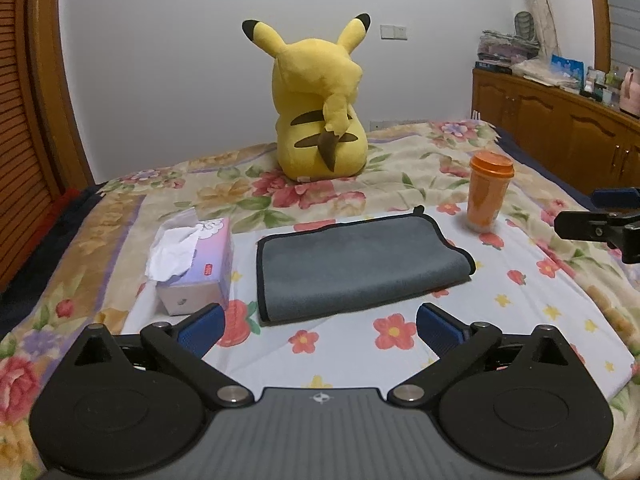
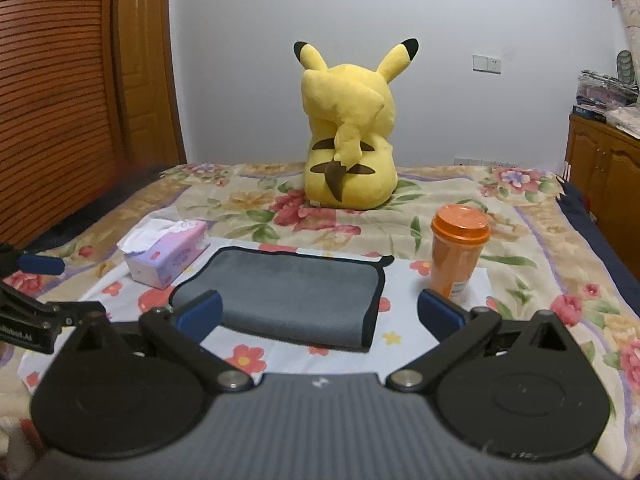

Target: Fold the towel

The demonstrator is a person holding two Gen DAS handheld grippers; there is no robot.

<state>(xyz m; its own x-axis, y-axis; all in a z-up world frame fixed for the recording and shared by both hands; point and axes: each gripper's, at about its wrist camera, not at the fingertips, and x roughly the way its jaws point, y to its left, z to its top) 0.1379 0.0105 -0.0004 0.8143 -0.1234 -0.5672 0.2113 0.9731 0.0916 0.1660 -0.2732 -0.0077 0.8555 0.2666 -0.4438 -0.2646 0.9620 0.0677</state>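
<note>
A grey towel with black edging lies folded flat on the white flowered cloth on the bed. It also shows in the right wrist view. My left gripper is open and empty, held just short of the towel's near edge. My right gripper is open and empty, above the towel's near edge, with its left finger over the towel's near left part. The right gripper also shows at the right edge of the left wrist view, and the left gripper at the left edge of the right wrist view.
A tissue box lies left of the towel. An orange lidded cup stands to its right. A yellow plush toy sits behind on the floral bedspread. A wooden cabinet runs along the right, a wooden door on the left.
</note>
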